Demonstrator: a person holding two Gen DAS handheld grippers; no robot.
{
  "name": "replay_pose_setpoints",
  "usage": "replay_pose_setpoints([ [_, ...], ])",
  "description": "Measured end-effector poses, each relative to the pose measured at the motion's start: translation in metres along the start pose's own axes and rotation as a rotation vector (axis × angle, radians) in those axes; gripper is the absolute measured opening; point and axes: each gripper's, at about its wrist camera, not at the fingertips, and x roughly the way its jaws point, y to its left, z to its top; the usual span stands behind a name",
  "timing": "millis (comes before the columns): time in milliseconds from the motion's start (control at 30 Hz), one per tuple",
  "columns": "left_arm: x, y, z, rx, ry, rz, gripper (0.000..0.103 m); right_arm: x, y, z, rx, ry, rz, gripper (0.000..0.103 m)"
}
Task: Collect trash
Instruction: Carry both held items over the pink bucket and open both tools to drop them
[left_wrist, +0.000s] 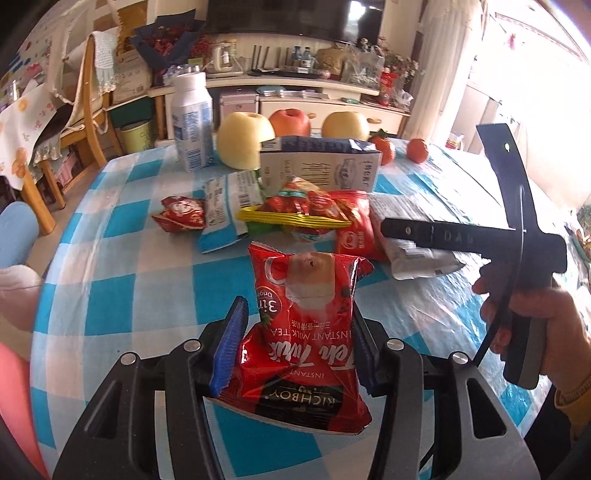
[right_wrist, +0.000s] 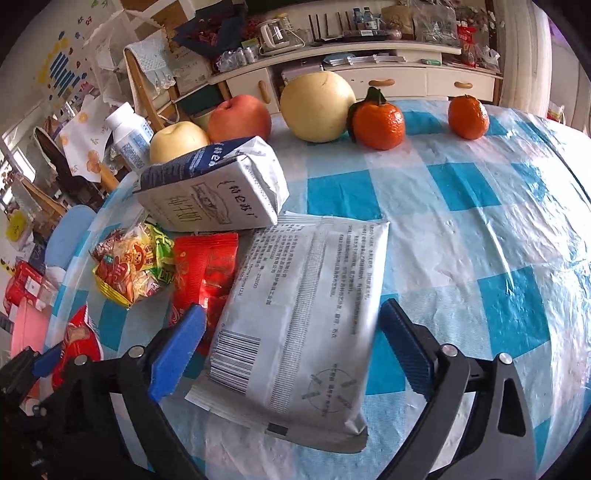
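My left gripper (left_wrist: 295, 343) is shut on a red milk tea packet (left_wrist: 299, 332) and holds it above the checkered table (left_wrist: 122, 295). My right gripper (right_wrist: 291, 350) is open, its blue fingers on either side of a grey foil pouch (right_wrist: 306, 314) that lies flat on the table; the pads do not touch it. The right gripper also shows in the left wrist view (left_wrist: 424, 236), over the same pouch (left_wrist: 417, 258). More wrappers lie in a heap: a red packet (right_wrist: 203, 273), a yellow-red snack bag (right_wrist: 129, 269), a small red wrapper (left_wrist: 181, 218) and a blue-white wrapper (left_wrist: 225, 214).
A milk carton (right_wrist: 218, 188) lies behind the heap. A white bottle (left_wrist: 192, 122), two pears (right_wrist: 317, 107), an apple (right_wrist: 240, 118) and two tangerines (right_wrist: 376, 122) stand along the far edge. A wooden chair (left_wrist: 88, 110) and a sideboard (right_wrist: 369, 70) are beyond the table.
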Motion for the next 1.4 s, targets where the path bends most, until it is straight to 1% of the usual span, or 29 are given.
replay_pose_setpoints([
  [100,0.001,0.009,0.001,-0.033,0.001,0.018,0.053,0.006,0.014,-0.004,-0.089,0.007,-0.070,0.099],
  [167,0.001,0.014,0.001,-0.053,-0.002,0.023,0.053,0.007,0.016,-0.006,-0.115,0.005,-0.085,0.097],
  [200,0.001,0.016,0.001,-0.060,-0.004,0.023,0.053,0.007,0.016,-0.007,-0.121,0.005,-0.089,0.096],
  [233,0.000,0.018,0.002,-0.066,-0.007,0.021,0.053,0.006,0.015,-0.007,-0.125,0.004,-0.088,0.092],
  [267,-0.001,0.019,0.001,-0.069,-0.010,0.020,0.053,0.004,0.015,-0.008,-0.127,-0.001,-0.087,0.085],
  [367,-0.003,0.022,0.001,-0.083,-0.018,0.021,0.053,0.001,0.012,-0.012,-0.141,-0.007,-0.077,0.080],
  [567,-0.008,0.027,0.000,-0.098,-0.031,0.023,0.053,-0.009,0.009,-0.019,-0.153,-0.030,-0.069,0.075],
  [700,-0.014,0.033,-0.001,-0.118,-0.044,0.020,0.053,-0.017,0.004,-0.027,-0.135,-0.049,-0.071,0.074],
  [833,-0.022,0.040,-0.002,-0.138,-0.063,0.021,0.053,-0.027,-0.004,-0.035,-0.090,-0.068,-0.067,0.074],
  [1033,-0.034,0.049,-0.004,-0.173,-0.083,0.024,0.053,-0.048,-0.005,-0.046,-0.051,-0.120,-0.071,0.074],
  [1200,-0.043,0.061,-0.004,-0.205,-0.101,0.047,0.053,-0.068,0.009,-0.053,-0.062,-0.172,-0.065,0.074],
  [1400,-0.057,0.084,-0.005,-0.263,-0.118,0.087,0.053,-0.084,0.042,-0.057,-0.124,-0.192,-0.031,0.074],
])
